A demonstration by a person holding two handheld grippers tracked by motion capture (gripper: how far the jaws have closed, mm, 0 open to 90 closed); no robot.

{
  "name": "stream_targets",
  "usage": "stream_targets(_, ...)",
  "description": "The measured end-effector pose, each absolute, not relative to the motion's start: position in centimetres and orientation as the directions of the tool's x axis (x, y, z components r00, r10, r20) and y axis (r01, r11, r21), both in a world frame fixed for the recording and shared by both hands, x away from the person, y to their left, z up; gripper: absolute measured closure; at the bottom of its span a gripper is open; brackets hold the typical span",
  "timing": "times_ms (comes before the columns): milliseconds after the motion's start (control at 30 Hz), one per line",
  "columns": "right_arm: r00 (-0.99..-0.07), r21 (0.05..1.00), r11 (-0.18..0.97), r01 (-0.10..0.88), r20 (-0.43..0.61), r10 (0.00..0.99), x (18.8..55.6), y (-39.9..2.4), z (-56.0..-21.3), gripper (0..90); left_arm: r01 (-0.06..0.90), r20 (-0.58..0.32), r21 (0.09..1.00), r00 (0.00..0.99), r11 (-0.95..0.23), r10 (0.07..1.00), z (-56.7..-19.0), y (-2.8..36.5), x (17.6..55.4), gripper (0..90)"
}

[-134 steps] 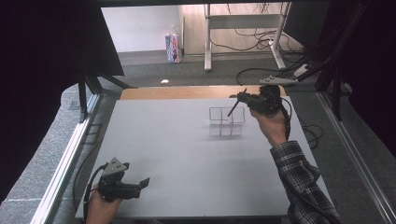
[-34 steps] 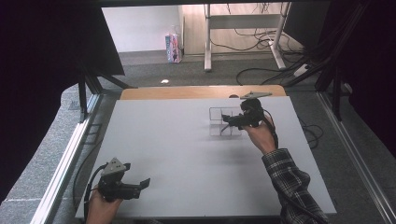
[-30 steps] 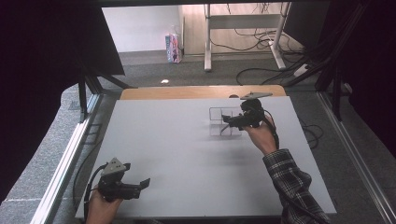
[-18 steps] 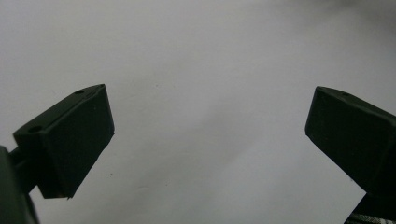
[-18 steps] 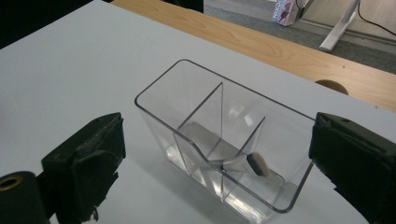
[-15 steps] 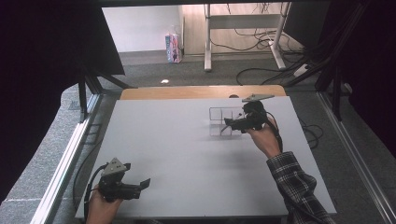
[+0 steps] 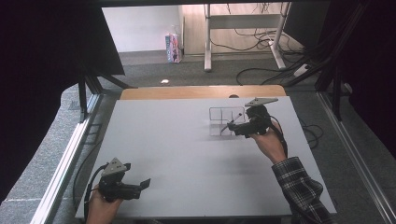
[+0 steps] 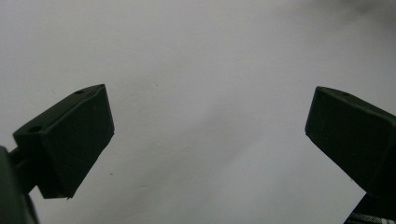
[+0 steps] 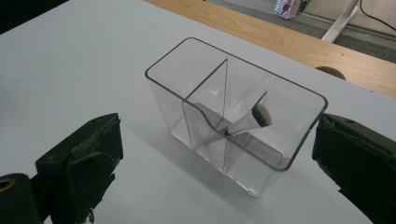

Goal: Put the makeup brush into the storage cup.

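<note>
The makeup brush point(image 9: 243, 122) now leans inside the clear plastic organizer point(image 9: 224, 70). My right gripper point(image 9: 219, 163) has let go, jaws wide apart beside it. My left gripper point(image 7: 140, 185) rests wide apart too. Next I think I pull away gently.

The desk point(image 7: 187, 154) carries one clear organizer point(image 9: 233, 112) with three compartments, one makeup brush point(image 9: 250, 122) and two grippers.

Beyond our white table point(image 7: 177, 154), at twelve o'clock we see a wooden board point(image 7: 187, 92), a pink carton point(image 7: 173, 47) on grey carpet, and cables point(image 7: 261, 32) toward one o'clock.
</note>
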State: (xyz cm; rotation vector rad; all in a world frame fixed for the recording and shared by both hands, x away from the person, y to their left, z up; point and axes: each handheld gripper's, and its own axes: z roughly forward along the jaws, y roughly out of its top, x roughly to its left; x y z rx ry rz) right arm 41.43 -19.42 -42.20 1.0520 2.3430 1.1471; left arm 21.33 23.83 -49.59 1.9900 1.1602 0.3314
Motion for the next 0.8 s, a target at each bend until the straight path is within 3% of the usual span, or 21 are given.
stream_targets(800, -0.699, 0.78, 0.426, 0.458, 0.021, 0.715, 38.6, -20.5, -42.1, 0.7, 0.616, -0.176, 0.74, 0.565, -0.271, 0.806, -49.6, 23.6, 21.3, 2.0)
